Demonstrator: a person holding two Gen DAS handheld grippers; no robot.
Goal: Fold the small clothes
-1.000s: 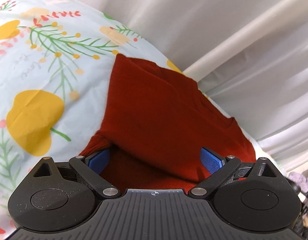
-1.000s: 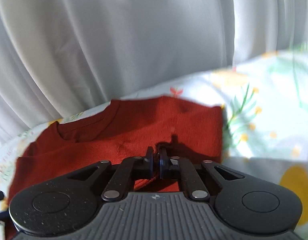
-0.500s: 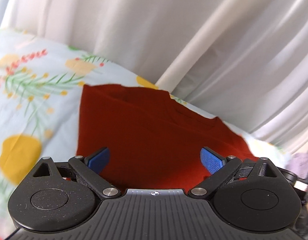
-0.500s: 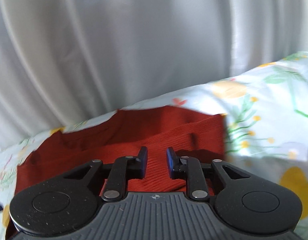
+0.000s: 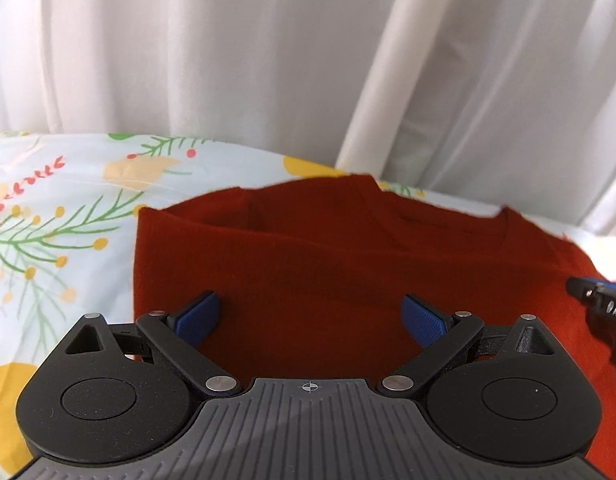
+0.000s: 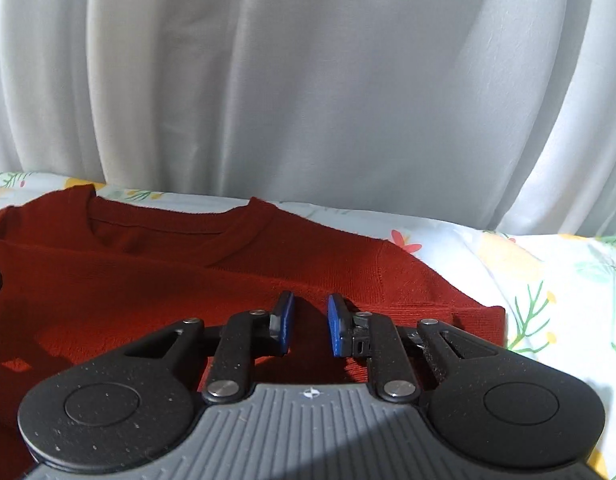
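A rust-red knitted sweater [image 5: 328, 272] lies flat on a pale blue floral-print sheet [image 5: 63, 216], folded, its neckline [image 5: 448, 228] toward 12 o'clock, close to the white pleated curtain [image 5: 227, 60] behind. Its long axis runs from 9 to 3 o'clock across both views.

Left wrist view: the left gripper [image 5: 312, 316] stands wide open above the sweater's near half, blue pads [image 5: 197, 316] well apart, nothing between them. This view alone shows the sweater's folded left edge at 9 o'clock, straight and square, with yellow flowers and green sprigs of the sheet beyond it. At 3 o'clock a dark tip of the right gripper [image 5: 596, 300] enters the frame over the sweater.

Right wrist view: the right gripper [image 6: 310, 328] is partly open — its blue pads [image 6: 285, 324] stand a narrow gap apart, holding no cloth; red knit shows between them. This view alone shows the sweater's right side [image 6: 448, 300] at 3 o'clock, with a ribbed band along the near corner and a seam running toward the neckline [image 6: 167, 224]. The sheet [image 6: 548, 280] continues to the right of it, and the curtain [image 6: 308, 80] fills the upper frame. A small dark shape at the 9 o'clock edge is too cropped to identify.

Whether either gripper touches the knit cannot be told.
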